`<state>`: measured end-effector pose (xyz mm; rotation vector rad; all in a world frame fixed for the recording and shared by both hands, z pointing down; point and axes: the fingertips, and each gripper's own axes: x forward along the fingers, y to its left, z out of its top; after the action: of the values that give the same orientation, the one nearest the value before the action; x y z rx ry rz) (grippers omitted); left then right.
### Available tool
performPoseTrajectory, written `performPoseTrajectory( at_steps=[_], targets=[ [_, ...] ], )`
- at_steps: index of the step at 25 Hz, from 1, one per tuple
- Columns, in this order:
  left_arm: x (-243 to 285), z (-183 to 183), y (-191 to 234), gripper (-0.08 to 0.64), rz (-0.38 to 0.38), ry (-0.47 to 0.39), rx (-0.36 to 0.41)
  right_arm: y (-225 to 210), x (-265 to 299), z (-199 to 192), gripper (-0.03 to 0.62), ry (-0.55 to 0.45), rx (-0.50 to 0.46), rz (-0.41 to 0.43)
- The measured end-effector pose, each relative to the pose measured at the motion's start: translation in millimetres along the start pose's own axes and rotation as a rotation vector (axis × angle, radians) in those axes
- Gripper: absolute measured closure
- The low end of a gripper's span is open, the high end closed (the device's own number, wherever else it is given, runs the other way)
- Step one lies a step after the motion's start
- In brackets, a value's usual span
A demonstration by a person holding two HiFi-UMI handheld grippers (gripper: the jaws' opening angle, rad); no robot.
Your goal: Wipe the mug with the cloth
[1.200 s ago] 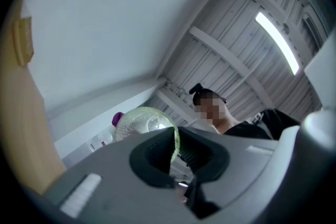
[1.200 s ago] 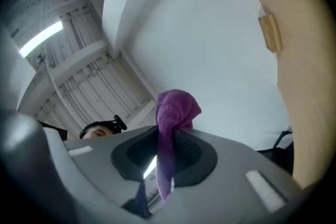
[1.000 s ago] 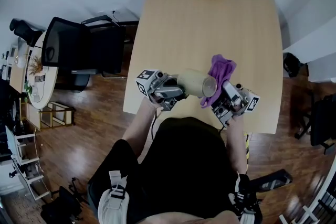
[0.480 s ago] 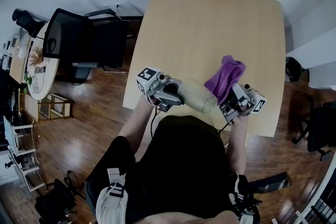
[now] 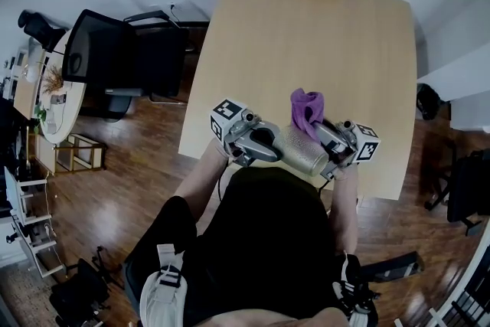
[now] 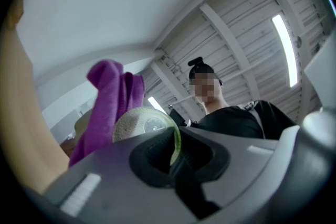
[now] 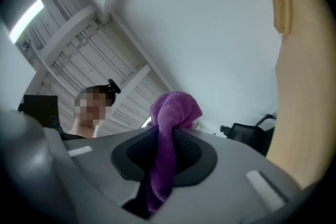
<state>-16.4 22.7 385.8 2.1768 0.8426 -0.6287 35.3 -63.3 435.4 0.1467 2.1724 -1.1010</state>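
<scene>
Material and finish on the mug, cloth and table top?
The mug: pale green, matte, speckled. Its thin rim looks translucent, so maybe plastic; ceramic is possible. The cloth: purple, microfibre-like, with fuzzy nap and limp folds. The table: light wood or wood-look laminate, smooth; the grain can't be made out.

The left claw (image 6: 173, 152) hides most of the mug (image 6: 139, 126).

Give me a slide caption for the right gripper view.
Right claw shut on a bunched purple cloth, pointing up toward ceiling beams.

Wood floor (image 5: 107, 218), black office chair (image 5: 98, 67)
</scene>
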Motion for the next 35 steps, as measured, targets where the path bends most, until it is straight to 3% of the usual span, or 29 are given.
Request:
performPoseTrajectory(
  at_steps=[3, 5, 9, 11, 13, 17, 20, 22, 25, 28, 30, 32, 33, 35],
  targets=[
    [-1, -8, 17, 0.518, 0.104, 0.035, -0.035, -35, -14, -8, 0.534, 0.009, 0.000, -0.176],
    [-4, -11, 23, 0.518, 0.154, 0.050, -0.051, -35, -28, 3, 0.532, -0.040, -0.017, -0.186],
    [-6, -21, 24, 0.520, 0.187, 0.104, -0.077, 20, -48, 43, 0.532, -0.163, -0.116, 0.048],
    [-6, -26, 23, 0.520, 0.191, 0.138, -0.092, 53, -54, 53, 0.532, -0.168, -0.181, 0.169],
    [-7, -31, 22, 0.520, 0.192, 0.159, -0.107, 74, -53, 47, 0.532, -0.110, -0.216, 0.226],
    [-3, -36, 24, 0.520, 0.168, 0.183, -0.144, 75, -35, -3, 0.532, 0.131, -0.247, 0.232],
    [4, -44, 22, 0.513, 0.137, 0.221, -0.171, 57, -31, -22, 0.534, 0.191, -0.246, 0.230],
    [7, -51, 24, 0.509, 0.137, 0.240, -0.191, 39, -30, -27, 0.534, 0.201, -0.218, 0.177],
    [9, -65, 30, 0.507, 0.154, 0.274, -0.226, 1, -27, -35, 0.532, 0.247, -0.185, 0.011],
    [3, -68, 33, 0.519, 0.176, 0.268, -0.243, -18, -36, -24, 0.532, 0.235, -0.227, -0.129],
    [-9, -67, 35, 0.519, 0.215, 0.259, -0.245, 4, -41, -6, 0.532, 0.177, -0.285, -0.076],
    [-22, -68, 40, 0.518, 0.267, 0.266, -0.249, 41, -40, 2, 0.532, 0.170, -0.361, 0.050],
    [-26, -70, 42, 0.520, 0.290, 0.276, -0.253, 53, -36, -4, 0.532, 0.219, -0.400, 0.088],
    [-31, -77, 48, 0.519, 0.321, 0.318, -0.264, 52, -26, -34, 0.532, 0.404, -0.461, 0.079]
  ],
)
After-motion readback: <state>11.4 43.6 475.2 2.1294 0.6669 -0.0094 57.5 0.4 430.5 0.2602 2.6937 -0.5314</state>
